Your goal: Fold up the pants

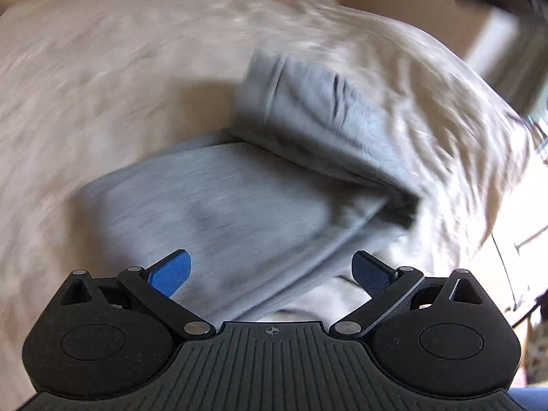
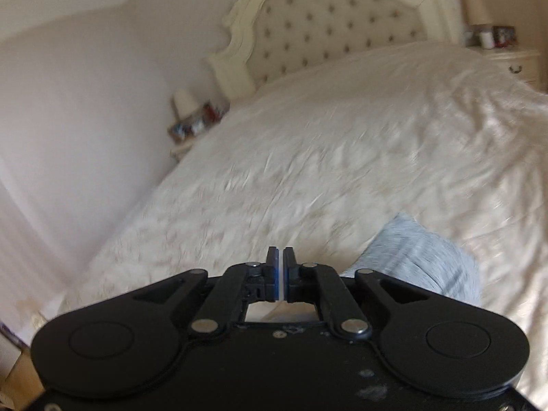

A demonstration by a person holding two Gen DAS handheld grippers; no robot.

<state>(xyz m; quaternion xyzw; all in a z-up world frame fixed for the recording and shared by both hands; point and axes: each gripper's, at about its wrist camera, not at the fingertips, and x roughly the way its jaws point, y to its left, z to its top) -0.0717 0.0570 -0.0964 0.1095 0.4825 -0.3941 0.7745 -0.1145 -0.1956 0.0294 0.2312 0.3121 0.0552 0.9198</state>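
On cream bedspread [image 1: 102, 85]: grey pants [image 1: 239, 198] folded (blurred). Left gripper [image 1: 270, 270] spread above them, holding nothing; right gripper [image 2: 281, 257] pressed together, pinching nothing.

A home bedroom: a wide bed [image 2: 342, 157] under a cream bedspread fills mid-frame, a tufted headboard [image 2: 339, 24] stands at the top, and nightstands [image 2: 513, 63] with lamps [image 2: 474, 8] flank it at upper right and middle left.
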